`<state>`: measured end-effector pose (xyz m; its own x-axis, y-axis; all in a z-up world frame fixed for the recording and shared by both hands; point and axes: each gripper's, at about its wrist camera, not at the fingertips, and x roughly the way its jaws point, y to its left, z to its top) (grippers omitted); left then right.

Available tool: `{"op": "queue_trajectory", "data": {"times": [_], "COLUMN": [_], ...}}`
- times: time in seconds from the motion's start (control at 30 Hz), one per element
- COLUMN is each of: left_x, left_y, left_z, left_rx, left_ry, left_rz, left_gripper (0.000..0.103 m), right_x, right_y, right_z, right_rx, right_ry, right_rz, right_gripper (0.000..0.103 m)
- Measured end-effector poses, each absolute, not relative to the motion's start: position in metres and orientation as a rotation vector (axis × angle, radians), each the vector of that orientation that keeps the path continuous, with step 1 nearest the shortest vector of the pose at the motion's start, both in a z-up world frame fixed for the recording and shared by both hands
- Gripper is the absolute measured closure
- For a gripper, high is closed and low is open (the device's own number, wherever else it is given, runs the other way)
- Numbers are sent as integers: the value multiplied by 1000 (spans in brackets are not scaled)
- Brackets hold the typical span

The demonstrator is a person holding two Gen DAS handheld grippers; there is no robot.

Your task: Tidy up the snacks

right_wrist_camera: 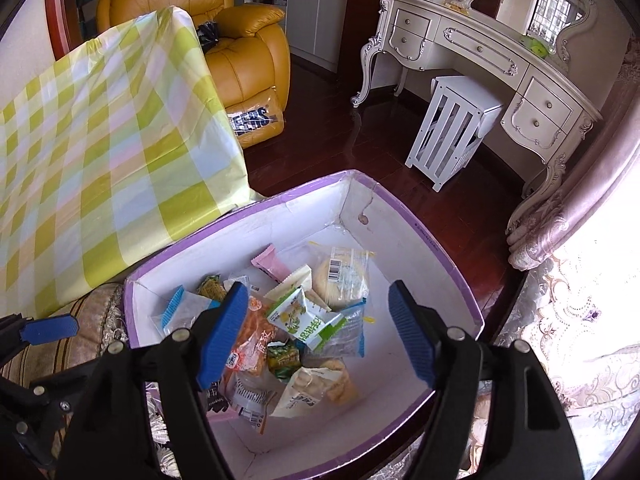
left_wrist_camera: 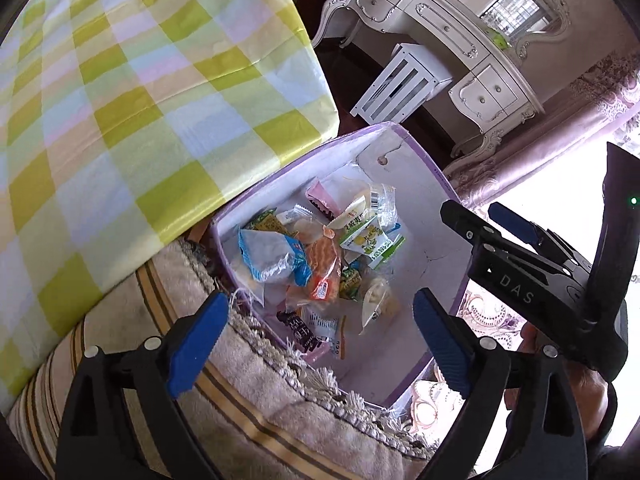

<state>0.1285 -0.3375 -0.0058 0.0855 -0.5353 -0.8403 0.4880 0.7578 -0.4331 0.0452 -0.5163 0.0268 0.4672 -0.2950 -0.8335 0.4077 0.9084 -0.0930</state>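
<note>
A purple-rimmed white box (left_wrist_camera: pixel 420 168) (right_wrist_camera: pixel 424 240) holds several wrapped snacks, among them an orange packet (left_wrist_camera: pixel 324 272) (right_wrist_camera: pixel 256 348), a green-and-white packet (left_wrist_camera: pixel 368 240) (right_wrist_camera: pixel 304 316), a pink packet (right_wrist_camera: pixel 272 264) and a round bun in clear wrap (right_wrist_camera: pixel 340 276). My left gripper (left_wrist_camera: pixel 320 340) is open and empty above the box's near edge. My right gripper (right_wrist_camera: pixel 316 332) is open and empty above the snacks; it also shows in the left wrist view (left_wrist_camera: pixel 492 216) at the right.
A table with a green checked cloth (left_wrist_camera: pixel 120 120) (right_wrist_camera: pixel 100 152) stands left of the box. A fringed striped cushion (left_wrist_camera: pixel 256 392) lies under the box's near side. A white dresser (right_wrist_camera: pixel 480 52), a white slatted stool (right_wrist_camera: pixel 448 128), a yellow armchair (right_wrist_camera: pixel 240 40) and lace curtains (right_wrist_camera: pixel 580 320) surround it.
</note>
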Motion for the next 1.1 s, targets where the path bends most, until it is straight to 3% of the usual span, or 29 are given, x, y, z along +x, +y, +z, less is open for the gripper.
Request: {"op": "queue_trajectory", "data": {"times": [0.4, 1.1], "left_x": [73, 75], "left_y": [-309, -310], "left_z": [8, 5], "left_rx": [4, -2], "left_ry": [1208, 1199], "left_rz": [-633, -589], "left_gripper": [5, 4], "right_x": [5, -3], "right_y": [-511, -513], "right_z": [39, 33], "right_rx": [127, 137], "right_ry": [990, 1004], "right_rz": [-451, -459], "right_gripper": [29, 29]}}
